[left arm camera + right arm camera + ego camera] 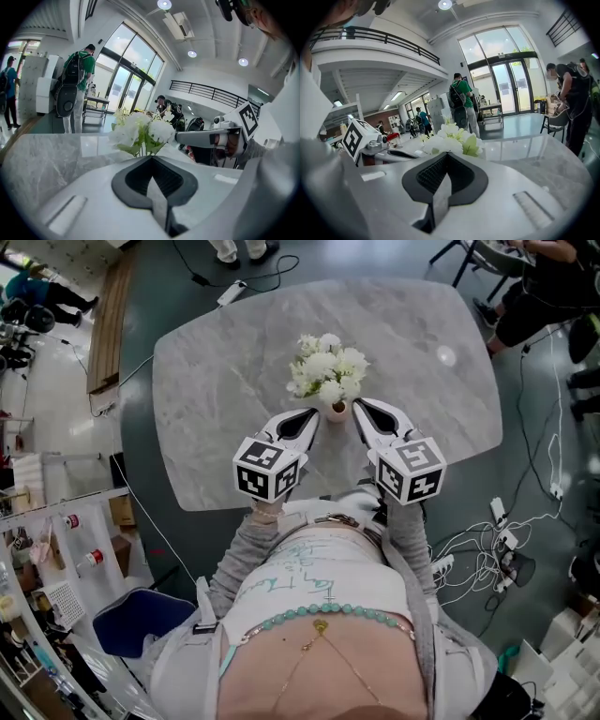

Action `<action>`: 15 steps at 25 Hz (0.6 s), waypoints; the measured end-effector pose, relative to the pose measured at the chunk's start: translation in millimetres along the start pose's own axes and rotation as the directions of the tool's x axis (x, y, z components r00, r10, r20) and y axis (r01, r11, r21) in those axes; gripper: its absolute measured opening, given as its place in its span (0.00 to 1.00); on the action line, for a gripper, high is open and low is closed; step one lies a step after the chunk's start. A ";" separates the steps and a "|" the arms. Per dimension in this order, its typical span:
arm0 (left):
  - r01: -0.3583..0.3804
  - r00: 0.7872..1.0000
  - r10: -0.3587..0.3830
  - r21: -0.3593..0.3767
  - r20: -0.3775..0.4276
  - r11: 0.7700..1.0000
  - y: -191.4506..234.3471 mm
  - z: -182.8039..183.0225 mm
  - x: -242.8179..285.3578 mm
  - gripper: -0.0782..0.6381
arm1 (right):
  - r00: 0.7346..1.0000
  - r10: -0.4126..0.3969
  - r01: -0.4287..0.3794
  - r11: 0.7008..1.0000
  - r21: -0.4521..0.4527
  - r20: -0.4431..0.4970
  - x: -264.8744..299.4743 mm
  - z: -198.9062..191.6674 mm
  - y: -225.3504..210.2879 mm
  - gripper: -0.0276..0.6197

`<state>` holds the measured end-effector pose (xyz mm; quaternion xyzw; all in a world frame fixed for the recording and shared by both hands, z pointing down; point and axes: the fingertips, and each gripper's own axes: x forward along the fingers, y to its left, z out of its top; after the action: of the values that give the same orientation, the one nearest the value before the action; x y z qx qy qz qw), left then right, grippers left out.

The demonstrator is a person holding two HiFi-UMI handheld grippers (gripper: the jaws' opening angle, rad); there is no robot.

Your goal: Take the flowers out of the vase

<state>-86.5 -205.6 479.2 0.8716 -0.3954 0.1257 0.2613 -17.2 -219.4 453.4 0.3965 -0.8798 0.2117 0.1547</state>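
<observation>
- White flowers [328, 367] stood bunched in a small pale vase [337, 412], about midway between the left and right edges of the grey marble table [216, 381] and a little nearer the person's edge than the far one; nothing had been lifted out.
- Flanking the vase, the left gripper [315, 412] lay just beside it on one side and the right gripper [357, 405] just beside it on the other; each pointed toward the far edge, with its jaws drawn together at the tips and nothing between them.
- By my reading, the step in hand was the approach, before any grasp; the next move called for one gripper to spread its jaws and close on the stems just above the vase's mouth, while the other steadied the vase, since so small a vase could tip or rise with the bunch.
- Only the head view showed the vase and both tools' places round it; in each gripper view the tool's own body hid the vase and left only blooms and leaves above the jaw tips.
- Both gripper views added what the head view lacked: people [77, 89] standing in a hall beyond the table, and tall glass doors [511, 89].
</observation>
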 end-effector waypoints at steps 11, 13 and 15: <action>-0.120 0.993 0.120 -0.006 -0.016 0.993 -0.7 -8.4 19.3 0.11 | 0.998 0.069 -0.069 0.997 -0.041 -0.004 -10.8 14.7 -28.1 0.09; -0.134 0.991 0.133 -0.019 -0.018 0.991 0.9 -11.0 21.5 0.11 | 0.997 0.080 -0.079 0.996 -0.039 -0.001 -11.6 14.3 -29.0 0.09; -0.146 0.989 0.146 -0.024 -0.019 0.989 1.6 -13.4 24.9 0.11 | 0.996 0.086 -0.086 0.996 -0.037 -0.003 -12.9 13.8 -30.5 0.09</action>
<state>-71.5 -214.6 501.6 0.8358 -0.4574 0.1471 0.2657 12.9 -236.2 443.4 0.3553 -0.8997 0.2020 0.1536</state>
